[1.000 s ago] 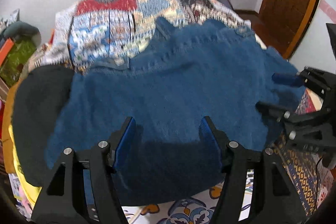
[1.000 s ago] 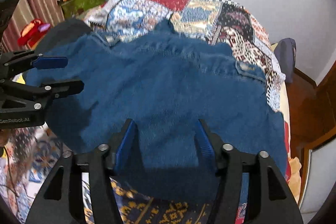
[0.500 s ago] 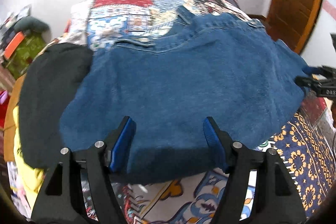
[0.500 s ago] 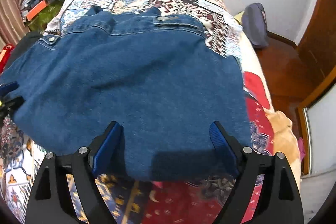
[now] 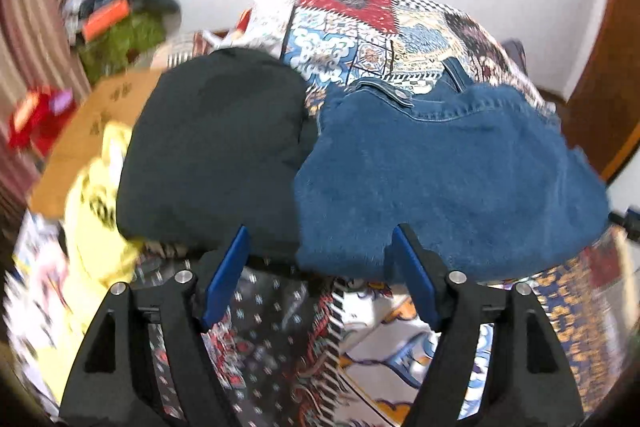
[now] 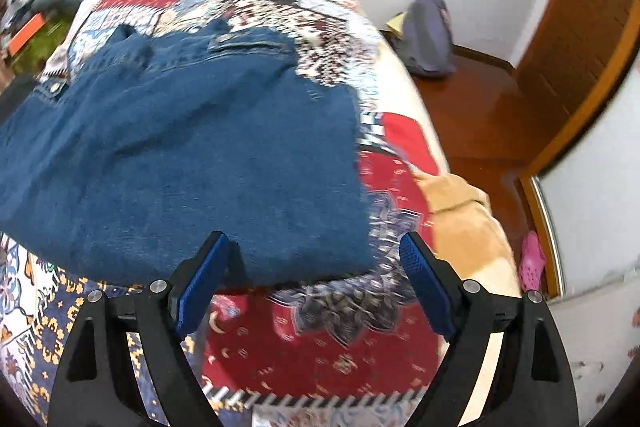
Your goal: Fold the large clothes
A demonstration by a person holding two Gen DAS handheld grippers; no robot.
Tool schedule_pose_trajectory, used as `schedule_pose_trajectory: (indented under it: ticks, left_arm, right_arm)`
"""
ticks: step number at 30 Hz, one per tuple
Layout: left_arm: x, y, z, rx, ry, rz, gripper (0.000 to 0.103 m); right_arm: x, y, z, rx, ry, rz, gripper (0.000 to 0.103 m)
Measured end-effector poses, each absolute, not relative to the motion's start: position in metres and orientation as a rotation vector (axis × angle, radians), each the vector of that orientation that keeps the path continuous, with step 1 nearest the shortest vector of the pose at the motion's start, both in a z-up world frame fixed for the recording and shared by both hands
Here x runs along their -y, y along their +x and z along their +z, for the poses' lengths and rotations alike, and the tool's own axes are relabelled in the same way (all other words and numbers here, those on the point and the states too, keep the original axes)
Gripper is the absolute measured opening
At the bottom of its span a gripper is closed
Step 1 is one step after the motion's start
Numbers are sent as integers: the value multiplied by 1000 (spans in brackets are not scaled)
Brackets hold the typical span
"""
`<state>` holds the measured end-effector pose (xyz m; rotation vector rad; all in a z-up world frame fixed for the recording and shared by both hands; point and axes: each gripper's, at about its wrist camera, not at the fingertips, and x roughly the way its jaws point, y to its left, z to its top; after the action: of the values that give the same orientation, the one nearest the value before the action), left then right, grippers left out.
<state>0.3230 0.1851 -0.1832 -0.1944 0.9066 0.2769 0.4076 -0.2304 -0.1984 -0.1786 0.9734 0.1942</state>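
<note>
A folded blue denim garment (image 5: 448, 179) lies on the patchwork bedspread (image 5: 360, 23); it also shows in the right wrist view (image 6: 172, 163). My left gripper (image 5: 320, 259) is open and empty, just in front of the denim's near left corner. My right gripper (image 6: 312, 267) is open and empty, in front of the denim's near right corner. Neither touches the cloth.
A black garment (image 5: 216, 151) lies left of the denim, over yellow clothes (image 5: 96, 219). A cardboard box (image 5: 96, 123) and clutter stand at the left. A tan cloth (image 6: 464, 219) hangs at the bed's right edge. A grey bag (image 6: 428, 35) lies on the wooden floor.
Both grippers have drawn back off the denim toward the near edge and swung apart, left to the left and right to the right. The right jaws have opened wider.
</note>
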Motion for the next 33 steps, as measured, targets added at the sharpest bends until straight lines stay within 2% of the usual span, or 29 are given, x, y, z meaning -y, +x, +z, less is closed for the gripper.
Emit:
schedule_pose_trajectory:
  ticks: [7, 16, 19, 22, 26, 27, 30, 33]
  left_arm:
    - [-198, 320, -216, -974, -599, 102, 74]
    - [-189, 359, -260, -977, -901, -17, 73]
    - [-192, 373, -262, -933, -899, 44, 71]
    - [-189, 389, -264, -907, -883, 138, 63]
    - [-177, 401, -254, -861, -854, 255, 45]
    - [-172, 403, -245, -844, -813, 279, 39]
    - [-158, 414, -212, -775, -717, 267, 29]
    - [-146, 421, -174, -713, -638, 236, 25]
  right_arm:
    - [218, 386, -173, -914, -175, 256, 85]
    - [186, 376, -176, -892, -236, 326, 85]
    - [179, 376, -181, -902, -246, 334, 85]
    - [172, 378, -186, -915, -248, 344, 85]
    - [164, 381, -190, -933, -253, 342, 85]
    - [163, 381, -190, -936, -250, 343, 85]
    - [161, 382, -186, -943, -240, 346, 85]
    - [156, 382, -177, -940, -226, 355, 85]
